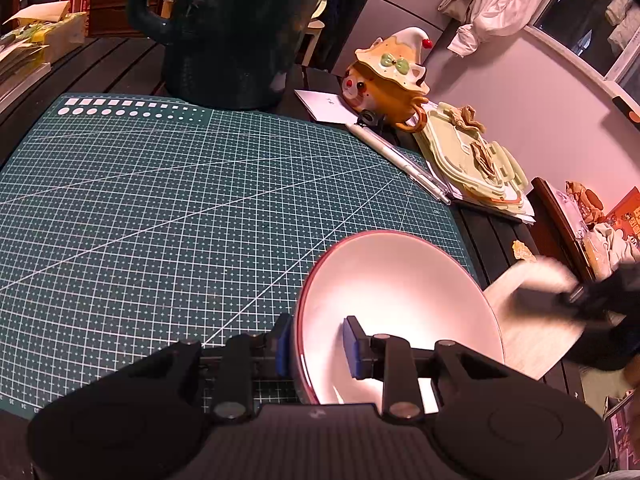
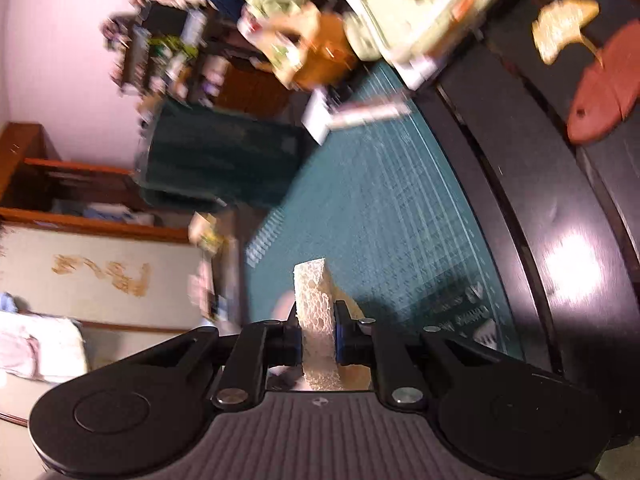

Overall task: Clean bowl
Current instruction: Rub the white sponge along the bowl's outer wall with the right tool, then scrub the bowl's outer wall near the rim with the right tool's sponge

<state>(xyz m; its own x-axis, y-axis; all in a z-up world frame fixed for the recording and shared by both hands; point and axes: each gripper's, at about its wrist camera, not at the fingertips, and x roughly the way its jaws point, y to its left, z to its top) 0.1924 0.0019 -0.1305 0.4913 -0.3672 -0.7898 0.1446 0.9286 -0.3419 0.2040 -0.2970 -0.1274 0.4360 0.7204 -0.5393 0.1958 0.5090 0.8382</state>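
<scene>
- Tilting on the green cutting mat [image 1: 160, 208]: white bowl [image 1: 400, 292], nothing inside.
- Clamping the bowl's rim: left gripper [image 1: 316, 346].
- Pinching a pale sponge [image 2: 316, 320]: right gripper [image 2: 318, 340].

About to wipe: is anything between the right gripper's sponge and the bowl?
Nothing. In the left wrist view, the sponge held by the right gripper sits just beside the bowl's rim, blurred; whether they touch is unclear.

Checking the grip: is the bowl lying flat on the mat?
No, the bowl is tilted up, its rim pinched between the left fingers.
</scene>
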